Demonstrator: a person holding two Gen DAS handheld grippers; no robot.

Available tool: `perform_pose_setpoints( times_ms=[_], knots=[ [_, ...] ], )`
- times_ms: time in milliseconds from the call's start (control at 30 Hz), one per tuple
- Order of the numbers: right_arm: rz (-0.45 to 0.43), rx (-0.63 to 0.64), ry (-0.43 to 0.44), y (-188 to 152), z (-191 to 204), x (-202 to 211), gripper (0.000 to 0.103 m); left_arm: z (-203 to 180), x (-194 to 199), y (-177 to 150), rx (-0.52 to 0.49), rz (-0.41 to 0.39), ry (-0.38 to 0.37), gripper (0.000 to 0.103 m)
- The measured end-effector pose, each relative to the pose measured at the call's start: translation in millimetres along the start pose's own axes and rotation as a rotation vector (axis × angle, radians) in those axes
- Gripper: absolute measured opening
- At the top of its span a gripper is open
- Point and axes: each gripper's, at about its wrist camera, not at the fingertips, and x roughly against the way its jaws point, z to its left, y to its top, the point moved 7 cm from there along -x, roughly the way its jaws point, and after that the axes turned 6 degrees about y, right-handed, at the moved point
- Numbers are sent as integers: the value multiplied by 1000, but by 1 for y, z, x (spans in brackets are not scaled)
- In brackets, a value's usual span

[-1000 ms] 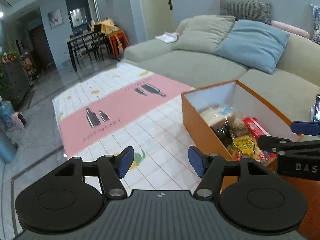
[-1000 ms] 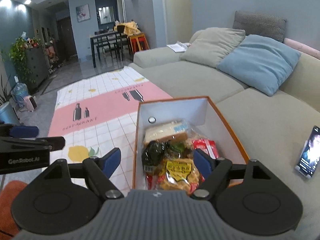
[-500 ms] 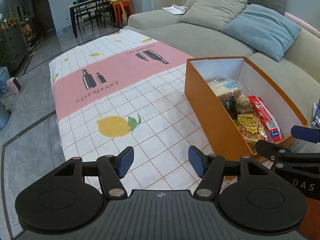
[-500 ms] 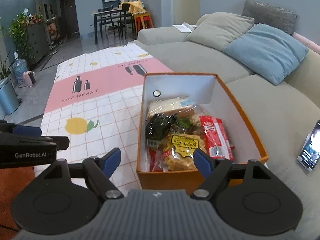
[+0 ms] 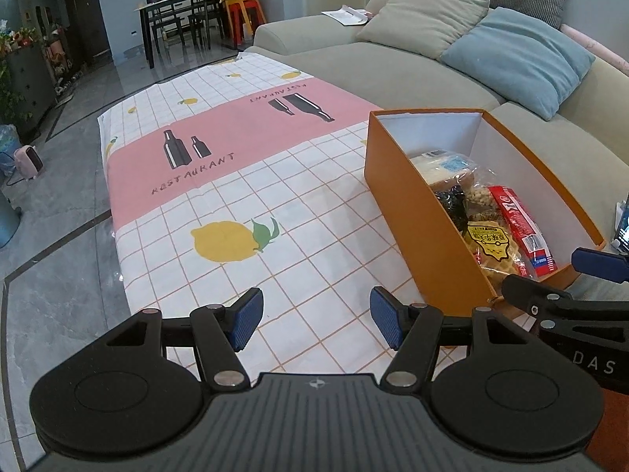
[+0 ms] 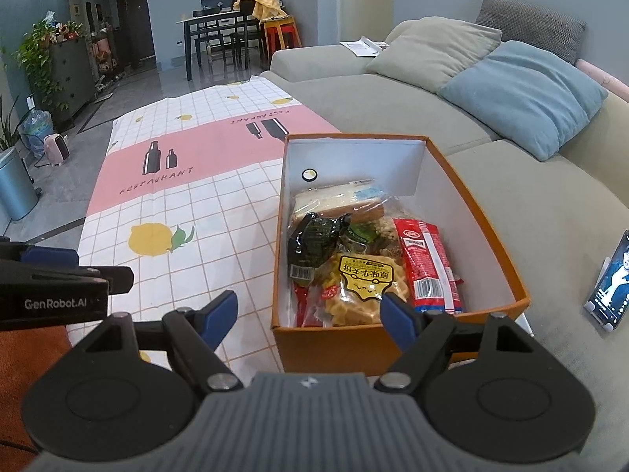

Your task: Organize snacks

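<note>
An orange box point(image 6: 393, 348) with a white inside stands on the right part of the tablecloth, also in the left wrist view point(image 5: 409, 212). It holds several snack packets: a yellow waffle-crisp bag point(image 6: 363, 283), a red packet point(image 6: 426, 263), a dark green bag point(image 6: 314, 238) and wrapped bread point(image 6: 338, 198). My right gripper point(image 6: 308, 314) is open and empty, above the box's near end. My left gripper point(image 5: 314, 320) is open and empty, over the bare cloth left of the box.
The table carries a pink and white checked cloth point(image 5: 220, 181) with lemon and bottle prints. A grey sofa point(image 6: 530, 196) with cushions runs along the right. A phone point(image 6: 611, 283) stands propped on the sofa seat. The floor drops off left of the table.
Both grippers have tilted downward and pulled back, so the table and the box show more from above. Both stay open and empty. The box has not moved.
</note>
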Motion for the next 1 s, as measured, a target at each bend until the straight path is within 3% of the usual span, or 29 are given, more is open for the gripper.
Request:
perform_pose_setpoints(
  times_ms=[1000],
  knots=[
    [20, 27, 10, -1, 6, -6, 78, -1, 1, -3, 5, 12, -4, 74]
  ],
)
